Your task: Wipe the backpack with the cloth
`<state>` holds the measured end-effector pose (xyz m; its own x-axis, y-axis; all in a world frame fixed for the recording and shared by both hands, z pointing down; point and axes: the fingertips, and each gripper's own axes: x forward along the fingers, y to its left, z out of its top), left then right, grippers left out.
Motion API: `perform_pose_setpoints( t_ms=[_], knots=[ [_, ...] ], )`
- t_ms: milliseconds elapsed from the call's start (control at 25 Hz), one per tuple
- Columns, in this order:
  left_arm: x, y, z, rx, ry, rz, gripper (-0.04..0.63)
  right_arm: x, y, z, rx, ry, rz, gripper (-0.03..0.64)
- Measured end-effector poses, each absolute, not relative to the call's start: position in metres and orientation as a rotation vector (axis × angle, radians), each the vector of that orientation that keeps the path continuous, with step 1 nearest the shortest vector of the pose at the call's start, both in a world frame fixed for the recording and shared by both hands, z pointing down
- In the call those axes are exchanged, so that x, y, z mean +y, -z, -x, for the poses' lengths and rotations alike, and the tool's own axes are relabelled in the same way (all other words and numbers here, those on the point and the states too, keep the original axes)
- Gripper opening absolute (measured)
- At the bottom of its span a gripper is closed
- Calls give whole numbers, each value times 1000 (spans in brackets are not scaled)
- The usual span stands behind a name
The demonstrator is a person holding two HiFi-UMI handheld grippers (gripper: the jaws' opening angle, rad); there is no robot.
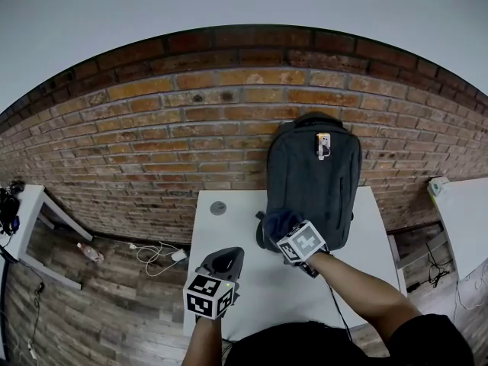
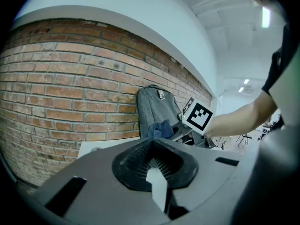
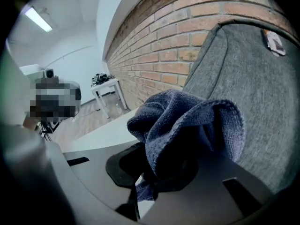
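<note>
My right claw [image 1: 284,232] grips the blue cloth [image 3: 187,121] just by the grey backpack [image 1: 314,174] at the desk [image 1: 236,231] far edge; left claw [image 2: 152,159] closed, empty

A white surface [image 1: 274,292] stands with its far edge against a brick wall [image 1: 175,128]. A grey backpack [image 1: 314,181] stands upright on the far right part, leaning back on the wall. A small round grey disc [image 1: 218,207] lies flat near the far left corner, well apart from the backpack.
</note>
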<state>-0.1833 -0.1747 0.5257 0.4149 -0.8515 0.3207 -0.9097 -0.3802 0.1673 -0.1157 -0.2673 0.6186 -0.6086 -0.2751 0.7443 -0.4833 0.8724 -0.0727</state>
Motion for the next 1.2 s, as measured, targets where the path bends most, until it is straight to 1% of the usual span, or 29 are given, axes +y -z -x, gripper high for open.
perform_pose_setpoints(
  t_ms=[240, 440, 760, 960, 1200],
  knots=[
    [-172, -526, 194, -1546, -245, -2338, -9, -237, -661, 126, -2159, -375, -493, 43],
    [-167, -533, 207, -1567, -230, -2293, -9, -239, -676, 144, -2179, -382, -606, 43],
    [-171, -545, 222, -1578, -206, -2249, -9, -270, -656, 170, -2255, -529, -848, 43],
    [-174, -549, 225, -1567, -195, -2243, -9, -305, -625, 185, -2300, -557, -1004, 43],
    [-176, -553, 231, -1557, -170, -2240, -9, -343, -587, 208, -2335, -580, -1036, 43]
  ],
)
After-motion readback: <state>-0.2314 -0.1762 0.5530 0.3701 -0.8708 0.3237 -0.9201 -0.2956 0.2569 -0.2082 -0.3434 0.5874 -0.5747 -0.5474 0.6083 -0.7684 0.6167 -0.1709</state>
